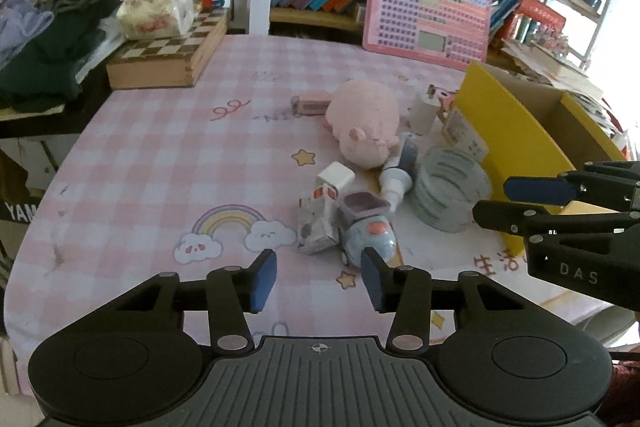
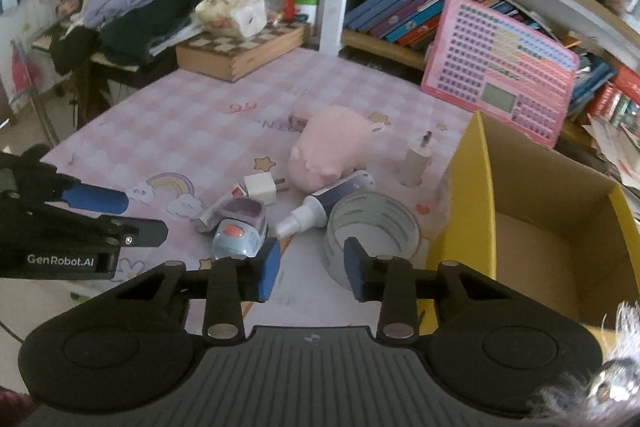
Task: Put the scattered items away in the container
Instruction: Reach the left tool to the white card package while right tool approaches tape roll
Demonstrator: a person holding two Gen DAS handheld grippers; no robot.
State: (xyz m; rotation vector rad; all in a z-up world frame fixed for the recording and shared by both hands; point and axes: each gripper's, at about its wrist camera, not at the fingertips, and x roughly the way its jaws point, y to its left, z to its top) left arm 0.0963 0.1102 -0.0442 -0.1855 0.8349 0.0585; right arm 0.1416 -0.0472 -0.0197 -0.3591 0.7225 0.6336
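- Left gripper (image 1: 318,281): jaws part-way apart with nothing between the pads, hovering just short of the toy car.
- Toy car (image 1: 370,233): one, pale blue with a red spot, lying on the pink checked tablecloth (image 1: 160,155); probably light hard plastic, best pinched across its narrow body.
- Small carton (image 1: 316,223): one, touching the car; likely light and crushable.
- White plug adapters: two, one (image 1: 335,179) beside the carton, one (image 1: 423,111) farther back; rigid and easy to pinch across flat sides.
- Plush pig (image 1: 362,125): one, soft and compressible; any fold will do.
- Spray bottle (image 2: 332,201): one, on its side; smooth and liable to roll, so grip mid-barrel.
- Tape roll (image 2: 372,233): one, stiff ring, beside the box; take it by the wall.
- Right gripper (image 2: 311,269): jaws part-way apart and empty, near the tape roll.
- Yellow cardboard box (image 2: 476,187): one, the container, at the far right; its visible interior looks empty.
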